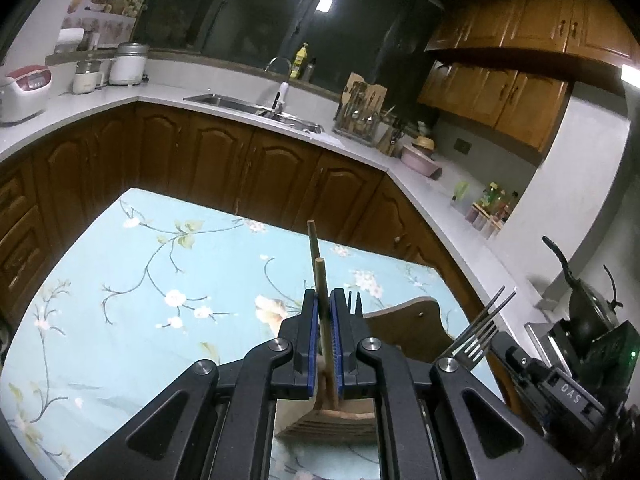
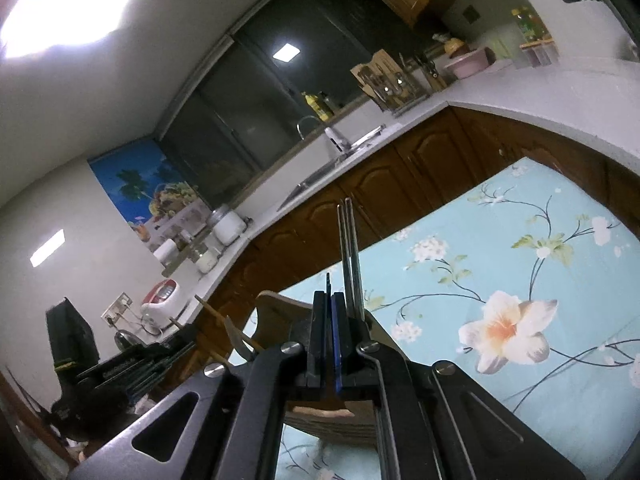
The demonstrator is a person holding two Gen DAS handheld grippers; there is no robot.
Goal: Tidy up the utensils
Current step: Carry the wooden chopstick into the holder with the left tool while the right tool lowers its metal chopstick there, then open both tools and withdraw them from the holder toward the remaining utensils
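Wooden chopsticks are clamped in the left gripper; metal chopsticks in the right gripper. Both should be lowered upright into the wooden holder.

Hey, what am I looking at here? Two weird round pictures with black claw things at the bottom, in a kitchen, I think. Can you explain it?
Each picture comes from a wide-angle camera mounted on a handheld two-finger gripper; a person carries one in each hand. In the left camera's view, the left gripper is closed on wooden chopsticks. In the right camera's view, the right gripper is closed, with a metal fork sticking up beside it; what it pinches is unclear. Below both sits a wooden holder on a table with a blue floral cloth.
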